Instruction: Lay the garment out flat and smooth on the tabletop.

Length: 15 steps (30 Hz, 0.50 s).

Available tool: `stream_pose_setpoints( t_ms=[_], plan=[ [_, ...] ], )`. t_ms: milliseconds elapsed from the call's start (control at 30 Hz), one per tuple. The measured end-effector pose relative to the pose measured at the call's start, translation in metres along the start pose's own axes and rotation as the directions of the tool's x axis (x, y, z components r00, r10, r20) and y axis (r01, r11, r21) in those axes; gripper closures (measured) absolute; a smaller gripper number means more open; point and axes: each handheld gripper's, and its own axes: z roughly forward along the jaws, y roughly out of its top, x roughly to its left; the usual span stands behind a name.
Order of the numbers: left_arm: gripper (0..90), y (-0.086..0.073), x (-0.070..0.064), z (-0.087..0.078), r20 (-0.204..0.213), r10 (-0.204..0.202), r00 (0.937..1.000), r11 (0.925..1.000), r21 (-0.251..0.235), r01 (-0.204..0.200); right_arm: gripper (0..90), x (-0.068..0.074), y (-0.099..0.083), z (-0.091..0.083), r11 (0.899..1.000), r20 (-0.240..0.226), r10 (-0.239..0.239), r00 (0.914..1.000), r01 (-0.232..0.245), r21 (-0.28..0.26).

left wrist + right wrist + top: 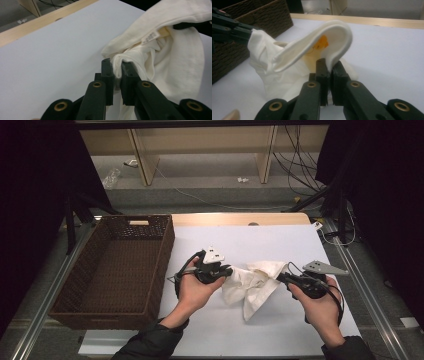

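Where it hangs: white cloth [252, 287] is stretched between both grippers, basket [117, 265] lying leftward.
Left gripper [117, 72]: clenched on cloth.
Right gripper [329, 72]: clenched on cloth.

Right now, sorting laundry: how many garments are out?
1: a white garment held above the table between left tongs and right tongs. Folds could hide more.

The garment [252, 285] is soft, matt, cream cloth with a stitched hem and a sewn-in label. The basket [117, 265] is rough, dark brown wicker. The table [280, 245] has a smooth, matt white top edged in pale wood. The left gripper [117, 71] looks like matt black plastic with brass-coloured rivets.
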Motion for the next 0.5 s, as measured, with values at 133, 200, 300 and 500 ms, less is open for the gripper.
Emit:
stream_pose_setpoints(
  t_ms=[133, 200, 300, 500],
  plan=[
    [82.2, 0.006, 0.01, -0.006, -0.031, -0.016, 0.9994, 0.9996, -0.025, 0.016, 86.4, -0.014, -0.001, -0.008, 0.999, 0.06, 0.041, 0.9974, -0.04, -0.006],
    [82.1, 0.008, 0.016, -0.009, -0.056, -0.024, 0.9982, 0.9992, -0.034, 0.022, 86.4, -0.024, -0.003, -0.011, 0.998, 0.091, 0.069, 0.9935, -0.07, 0.002],
    [82.1, 0.008, 0.027, -0.012, -0.084, -0.045, 0.9954, 0.9982, -0.043, 0.042, 86.3, -0.041, -0.01, -0.015, 0.994, 0.178, 0.092, 0.9797, -0.1, 0.034],
    [81.4, 0.002, 0.03, 0.001, -0.067, -0.034, 0.9971, 0.9993, -0.017, 0.033, 75.5, -0.07, -0.033, -0.007, 0.953, 0.266, 0.163, 0.9501, -0.222, 0.208]
  ],
)
